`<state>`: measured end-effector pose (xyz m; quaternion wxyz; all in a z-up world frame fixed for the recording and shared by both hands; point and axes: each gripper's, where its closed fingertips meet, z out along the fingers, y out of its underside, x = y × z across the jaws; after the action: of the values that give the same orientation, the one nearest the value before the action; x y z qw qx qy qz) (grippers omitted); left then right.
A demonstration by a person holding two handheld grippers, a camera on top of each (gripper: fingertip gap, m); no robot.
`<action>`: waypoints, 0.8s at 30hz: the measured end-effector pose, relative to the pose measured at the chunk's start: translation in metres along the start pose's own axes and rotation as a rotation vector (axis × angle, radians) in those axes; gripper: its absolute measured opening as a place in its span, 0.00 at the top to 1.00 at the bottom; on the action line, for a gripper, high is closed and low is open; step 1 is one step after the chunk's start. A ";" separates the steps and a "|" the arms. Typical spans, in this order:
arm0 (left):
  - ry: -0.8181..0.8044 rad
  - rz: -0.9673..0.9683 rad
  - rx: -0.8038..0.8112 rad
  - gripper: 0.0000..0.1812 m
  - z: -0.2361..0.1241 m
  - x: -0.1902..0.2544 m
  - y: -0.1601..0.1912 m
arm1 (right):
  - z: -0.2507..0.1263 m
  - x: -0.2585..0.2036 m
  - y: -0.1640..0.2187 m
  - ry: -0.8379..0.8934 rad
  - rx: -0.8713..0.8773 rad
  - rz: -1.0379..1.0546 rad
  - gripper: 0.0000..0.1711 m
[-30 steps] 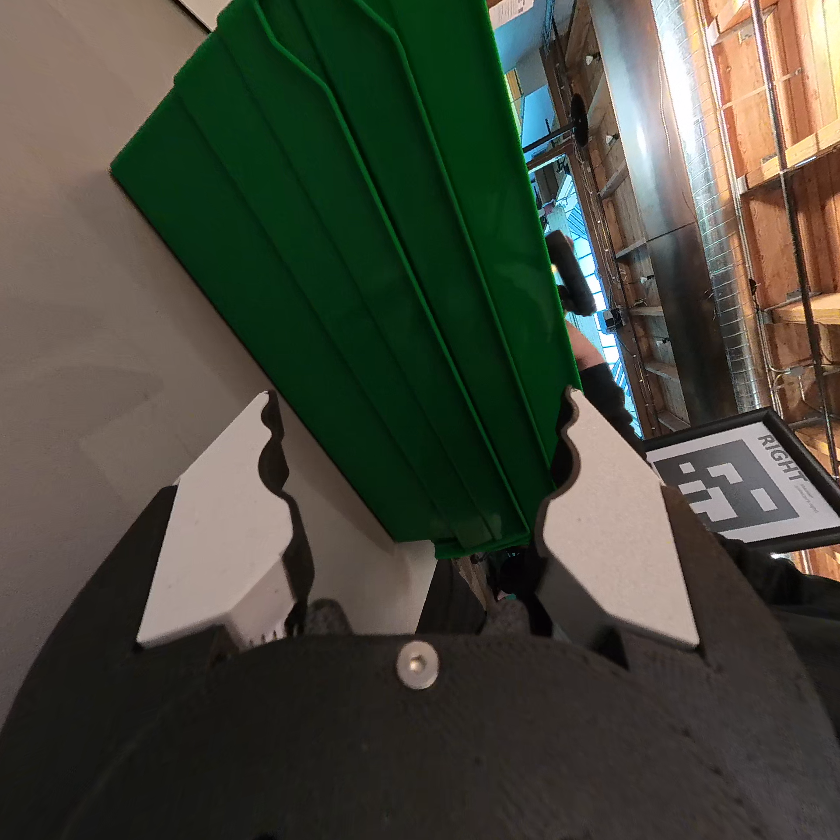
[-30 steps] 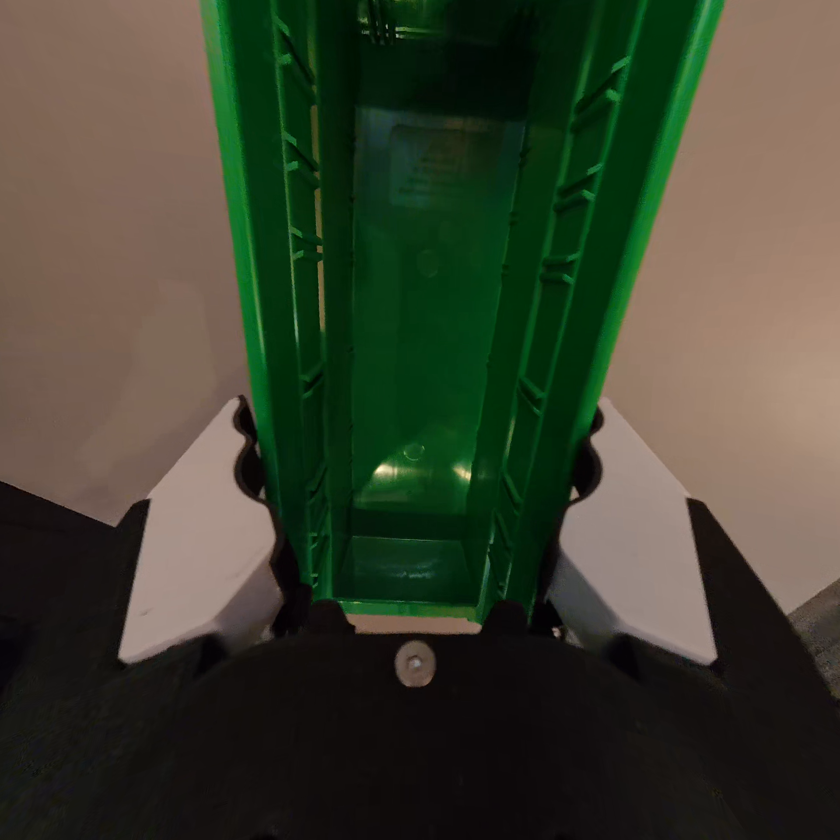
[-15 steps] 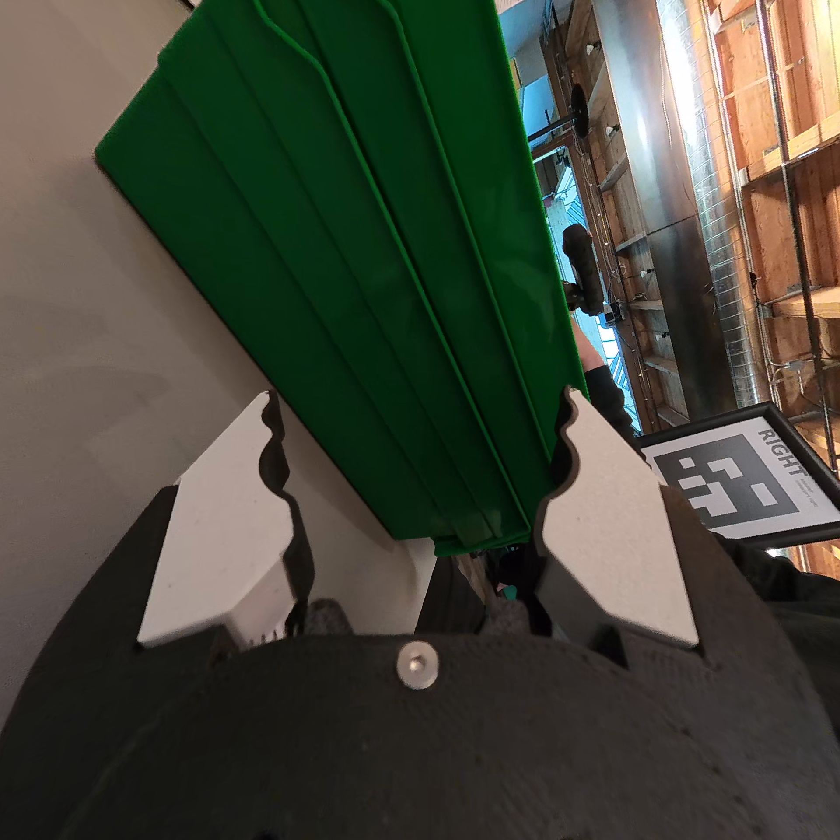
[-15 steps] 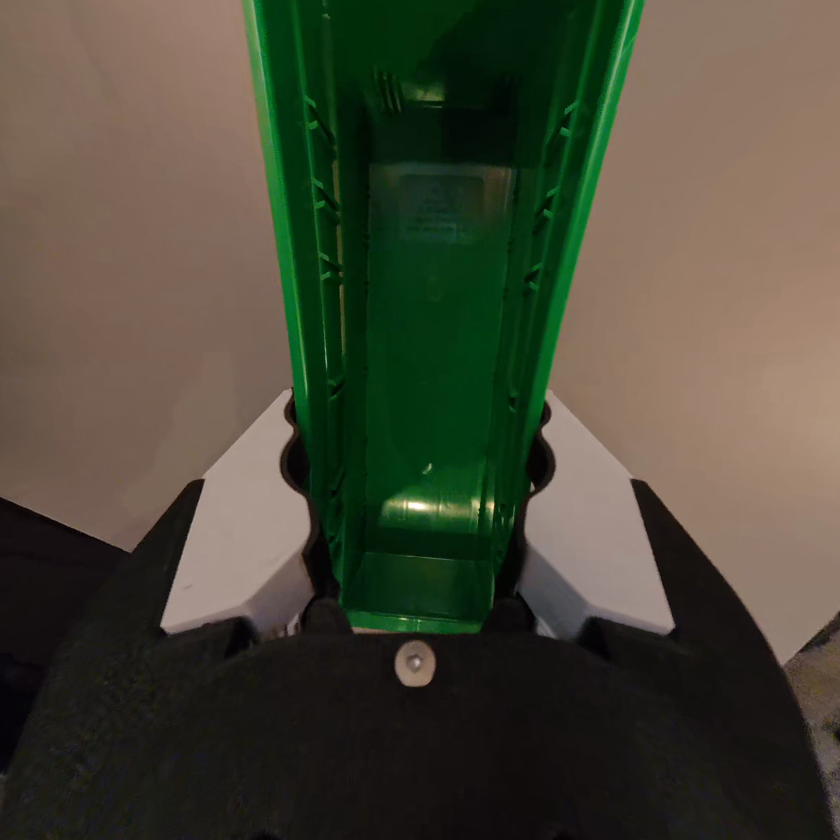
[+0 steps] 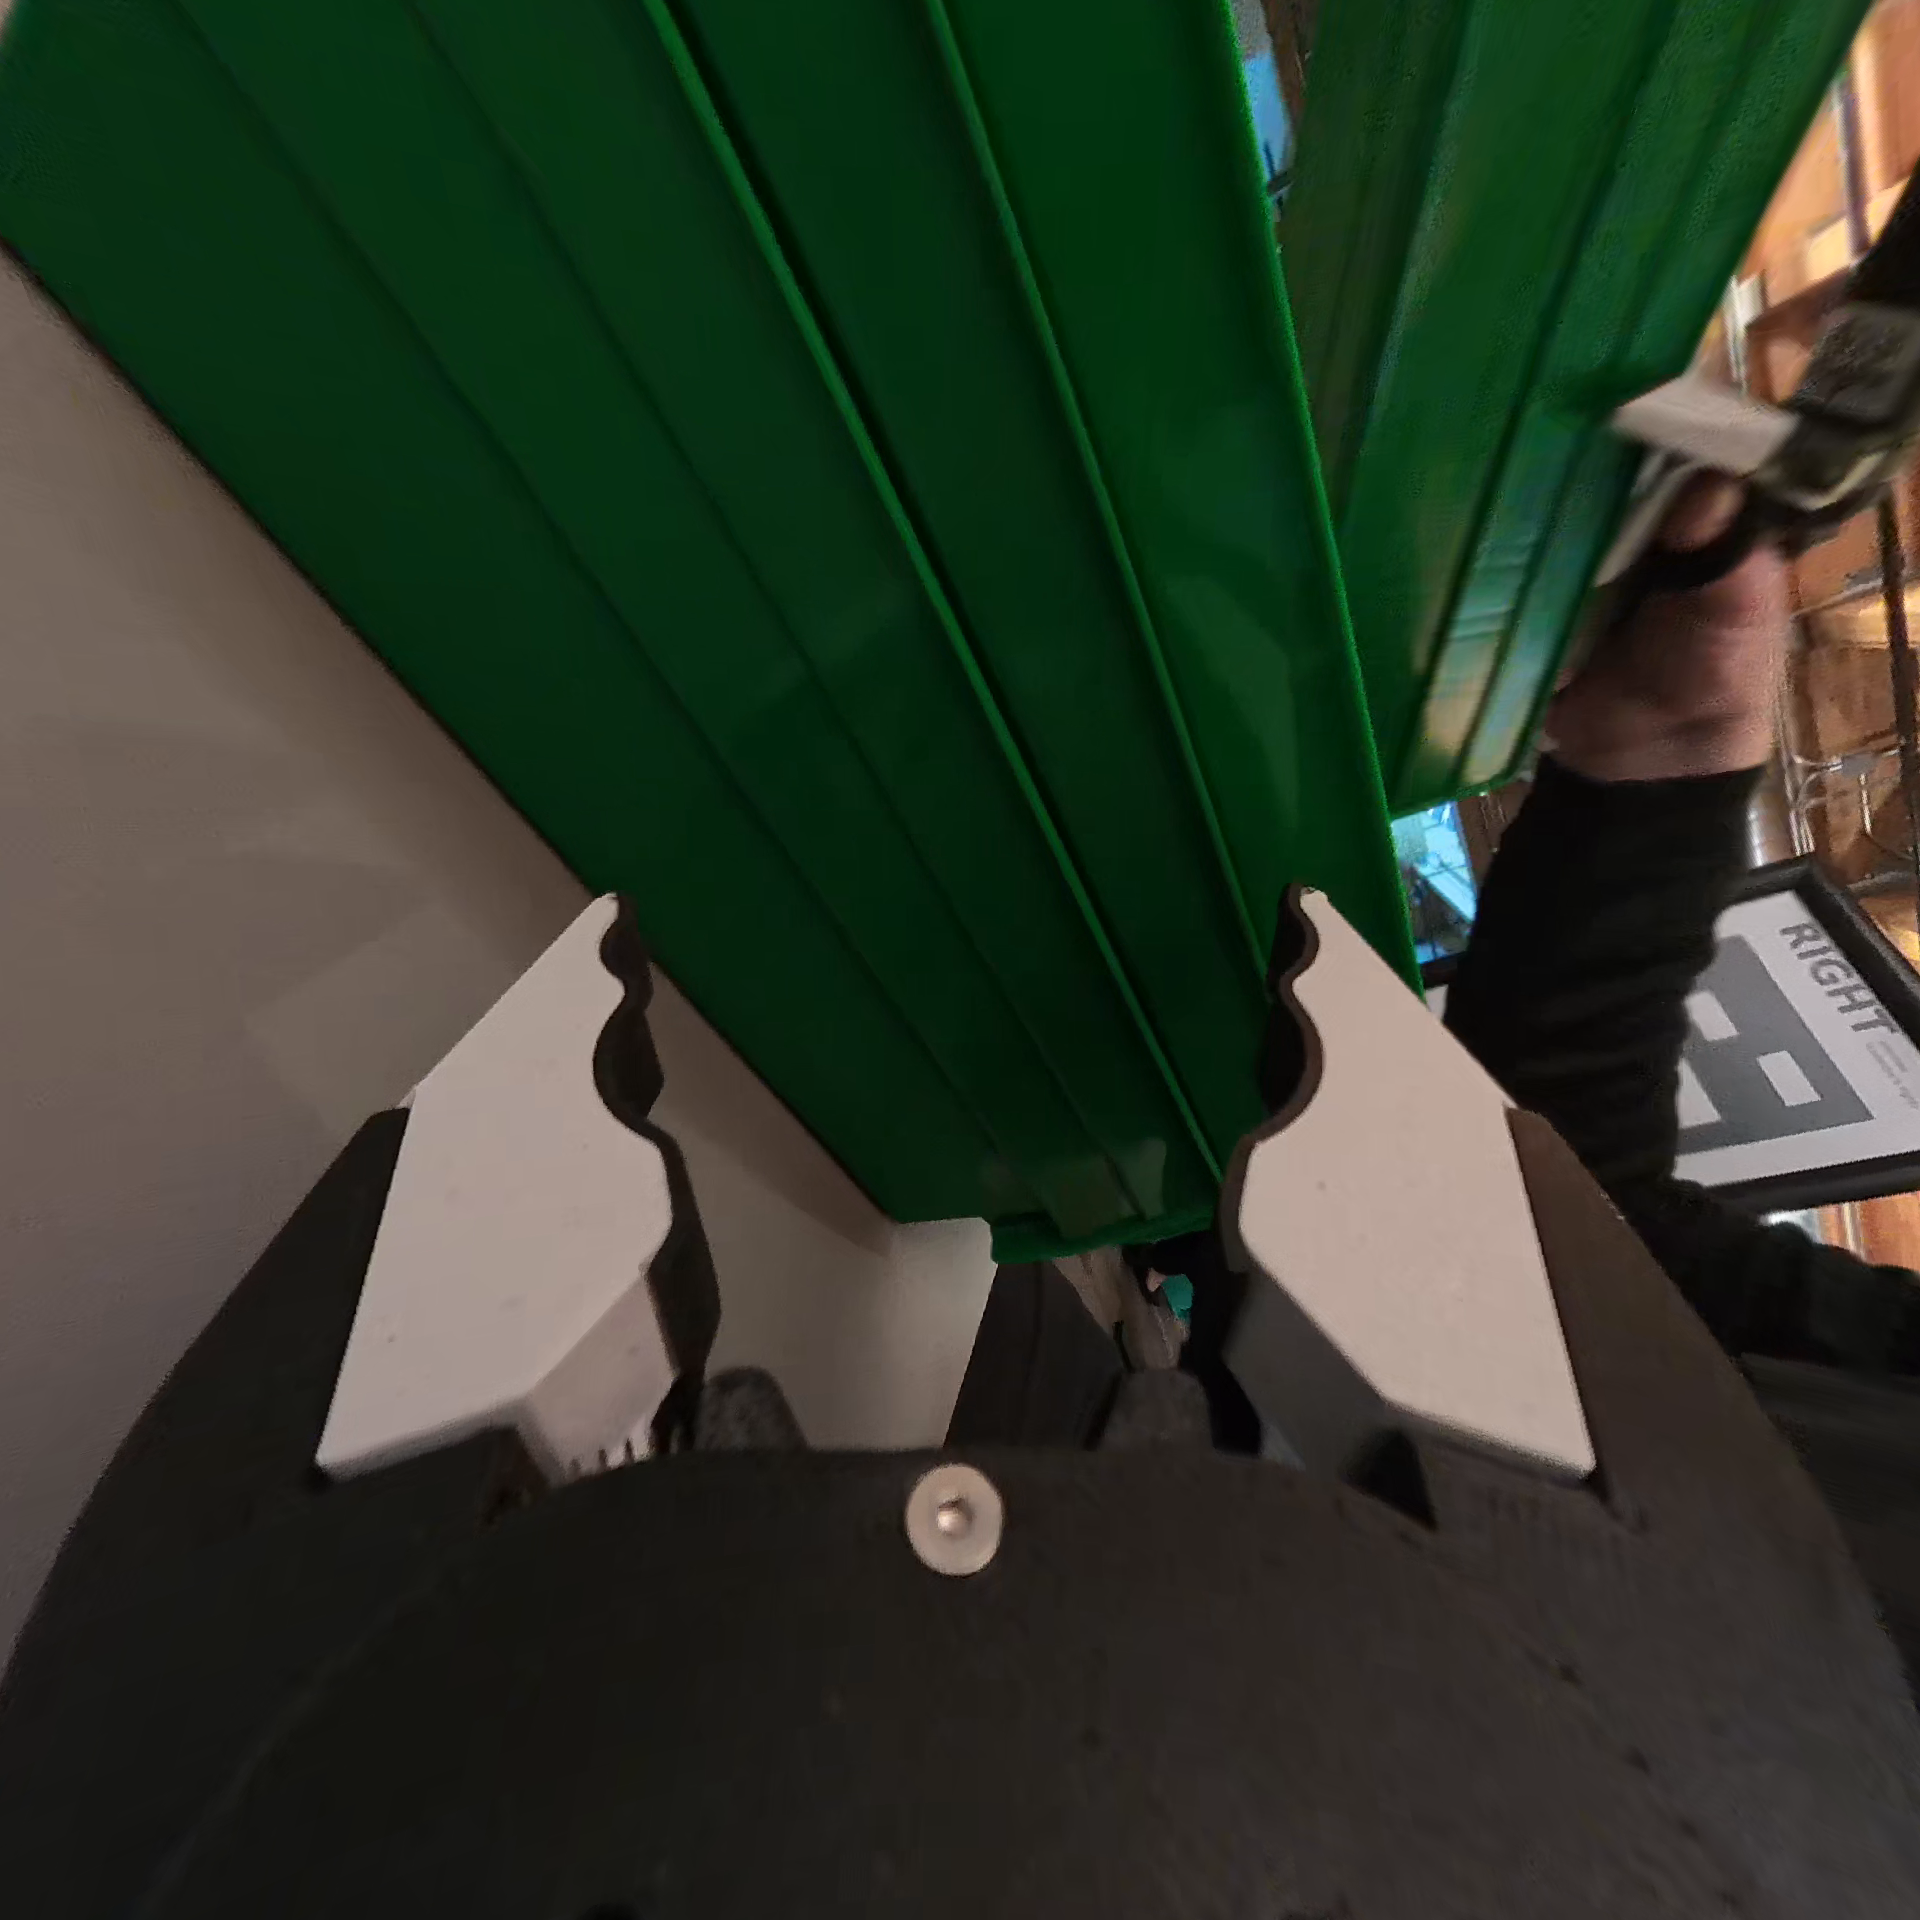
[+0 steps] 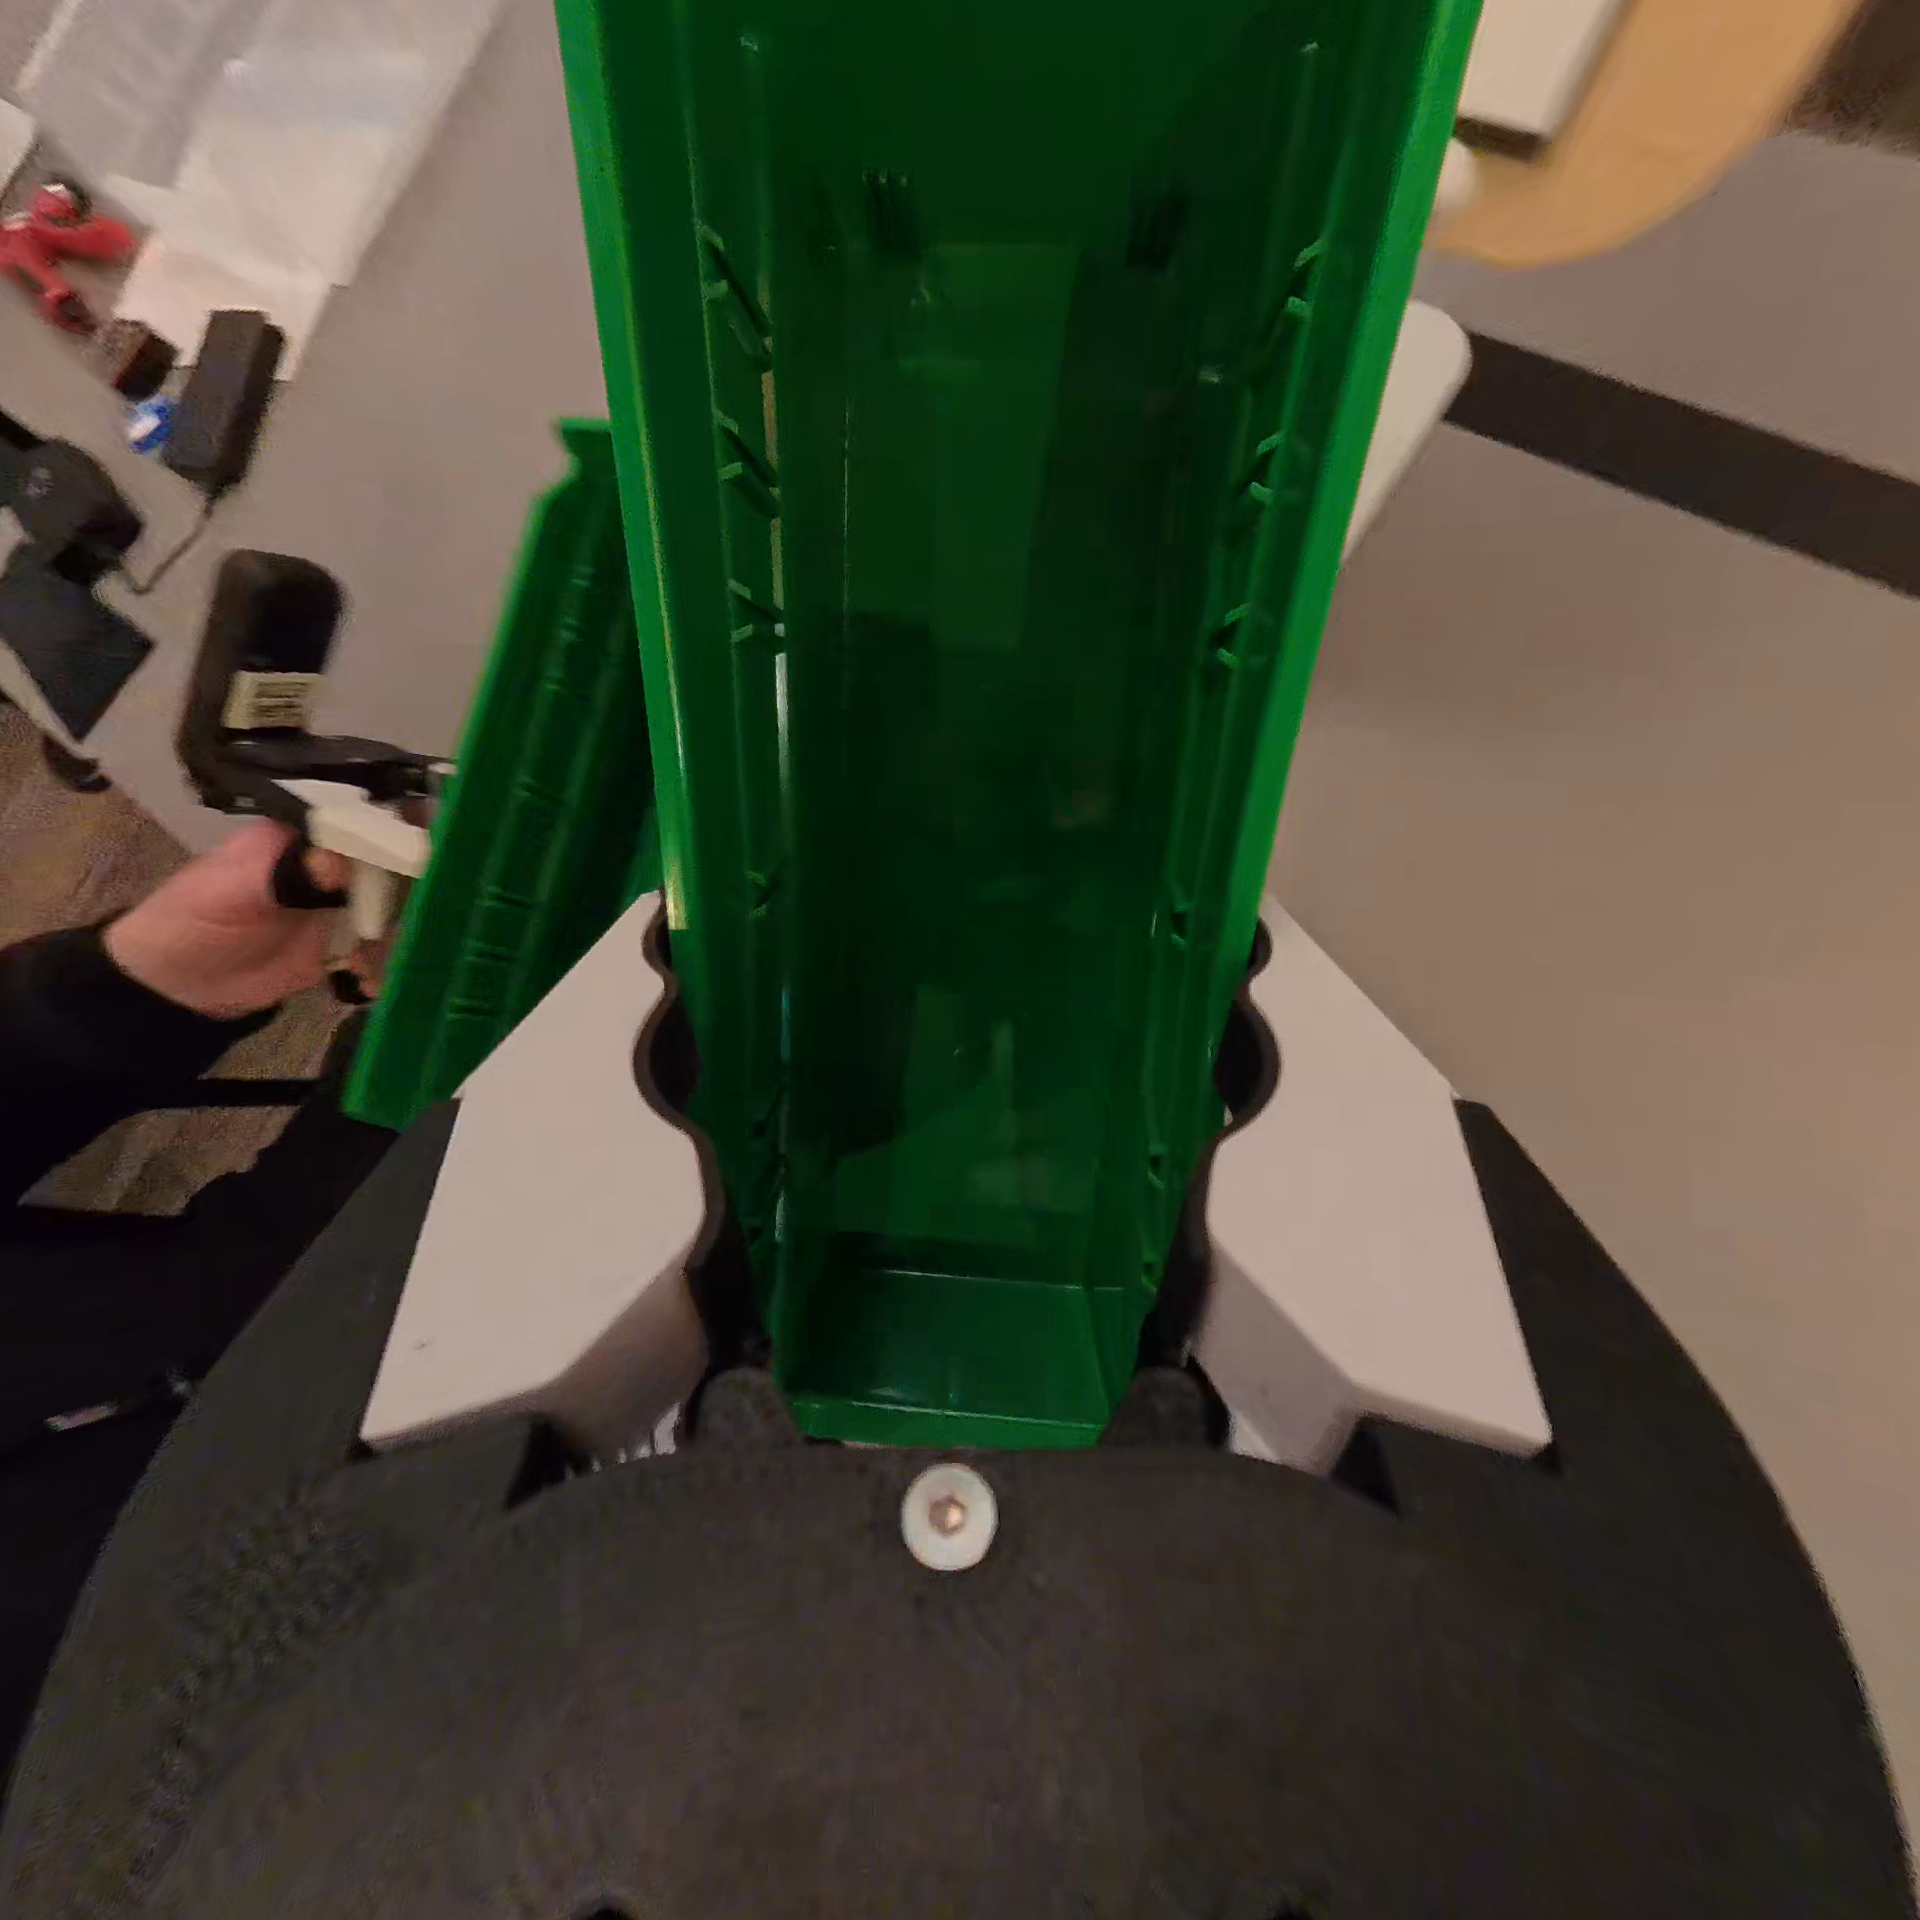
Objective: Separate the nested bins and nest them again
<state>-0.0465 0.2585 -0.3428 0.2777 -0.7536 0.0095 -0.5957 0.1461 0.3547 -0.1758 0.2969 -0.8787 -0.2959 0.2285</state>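
Your right gripper [image 6: 951,1122] has its fingers clamped on the two long walls of a narrow green bin [image 6: 997,727], whose open inside faces the camera and whose near end sits deep between the fingers, close to the gripper body. A second green bin [image 6: 509,790] hangs just left of those fingers, apart from the first, held by the left gripper [image 6: 358,821] in your hand [image 6: 223,935].

In the left wrist view, that left gripper [image 5: 956,1049] stands with its fingers apart: the right finger [image 5: 1361,1143] lies against the bin [image 5: 727,520] near its end rim, while the left finger [image 5: 520,1174] shows pale surface [image 5: 156,779] between it and the plastic, so the hold looks one-sided. Beyond the right finger the other bin [image 5: 1538,364] hangs clear.

The bins appear separated; nesting comes next. Expect them to be light, stiff and smooth, likely to slip or swing when gripped at one end. Take hold across both long walls near the ribbed rim, and line up the ends before sliding one in.
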 end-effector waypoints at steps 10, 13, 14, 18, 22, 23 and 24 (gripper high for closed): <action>0.016 -0.016 -0.030 0.38 0.022 0.010 0.022 | 0.020 -0.128 -0.034 -0.153 -0.039 -0.159 0.39; 0.011 0.002 -0.052 0.38 0.024 0.013 0.027 | 0.026 -0.140 -0.033 -0.168 -0.037 -0.141 0.39; 0.013 -0.003 -0.050 0.38 0.023 0.013 0.026 | 0.029 -0.144 -0.032 -0.179 -0.035 -0.129 0.39; 0.029 -0.037 -0.057 0.37 0.025 0.012 0.029 | 0.049 -0.148 -0.021 -0.146 -0.056 -0.095 0.37; 0.017 -0.019 -0.063 0.37 0.024 0.012 0.028 | 0.076 -0.142 -0.002 -0.068 -0.115 -0.071 0.37; 0.019 -0.023 -0.065 0.37 0.025 0.011 0.029 | 0.081 -0.139 0.002 -0.042 -0.126 -0.066 0.36; 0.019 -0.026 -0.068 0.37 0.025 0.011 0.029 | 0.086 -0.134 0.005 -0.005 -0.137 -0.061 0.36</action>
<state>-0.0118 0.2401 -0.3491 0.2442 -0.7570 0.0227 -0.6056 0.0014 0.2967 -0.2109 0.2422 -0.8869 -0.3382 0.2010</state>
